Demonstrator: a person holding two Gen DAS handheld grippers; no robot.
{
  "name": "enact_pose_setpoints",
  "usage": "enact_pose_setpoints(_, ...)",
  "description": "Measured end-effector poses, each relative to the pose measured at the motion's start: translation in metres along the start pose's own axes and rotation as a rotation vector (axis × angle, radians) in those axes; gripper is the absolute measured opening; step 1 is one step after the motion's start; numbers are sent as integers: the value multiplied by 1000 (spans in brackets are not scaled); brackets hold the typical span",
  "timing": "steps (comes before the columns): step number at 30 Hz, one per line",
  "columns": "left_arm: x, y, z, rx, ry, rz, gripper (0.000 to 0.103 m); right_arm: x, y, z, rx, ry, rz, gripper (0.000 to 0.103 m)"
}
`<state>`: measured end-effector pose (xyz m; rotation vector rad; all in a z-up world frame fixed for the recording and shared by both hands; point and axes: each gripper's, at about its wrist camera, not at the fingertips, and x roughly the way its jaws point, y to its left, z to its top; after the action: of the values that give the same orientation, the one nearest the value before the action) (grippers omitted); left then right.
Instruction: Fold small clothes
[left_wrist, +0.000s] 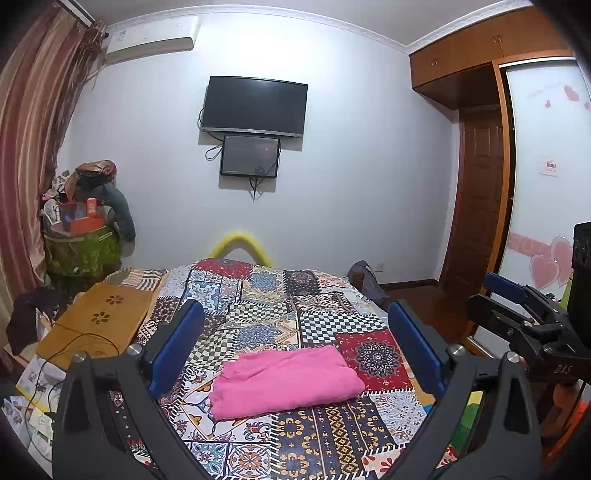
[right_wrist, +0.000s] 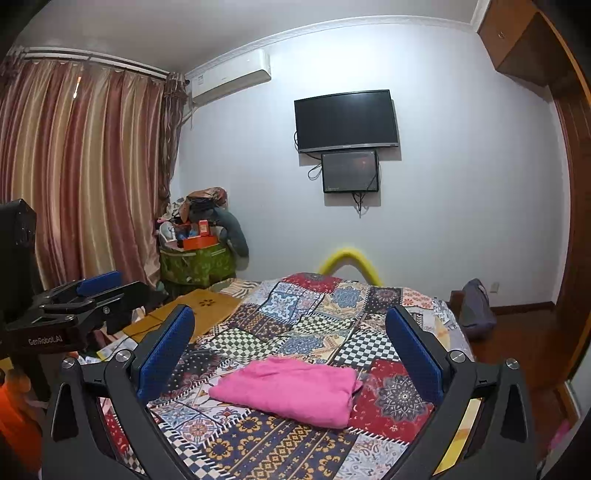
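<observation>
On the bed: I see a folded pink garment lying flat on the patchwork bedspread, its edges doubled into a rough rectangle.
Garment position: it sits near the close end of the bed, between the two blue pads in each wrist view, touched by neither.
Left gripper: I read its jaws as wide open, nothing between the pads, the pink cloth lying ahead of and below them.
Right gripper: jaws spread wide as well, empty, hovering over the same garment.
Grippers together: from my left view the right tool shows at the right edge, well apart from the cloth; from my right view the left tool shows at the left edge.
Bedspread: coloured squares, checks and medallions, lying fairly smooth around the garment.
Beside the bed: a low wooden lap table with flower cut-outs rests at the left, a dark cable running across it.
Far wall: a black television hangs with a smaller screen just below it.
Corner: a green bag piled with boxes stands by the striped curtain.
Right side: I see a wooden wardrobe with a heart-printed sliding door.
</observation>
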<state>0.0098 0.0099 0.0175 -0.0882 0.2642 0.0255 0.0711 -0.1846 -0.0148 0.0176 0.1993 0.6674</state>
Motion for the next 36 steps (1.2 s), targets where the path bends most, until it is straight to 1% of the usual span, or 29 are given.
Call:
enact_pose_setpoints(16, 0, -3, -3, 16, -5, -2, 102, 0, -1, -2, 7, 14, -6, 103)
enact_pose_setpoints(36, 0, -5, -6, 12, 7, -14, 103, -4, -4, -3, 14, 30, -17, 103)
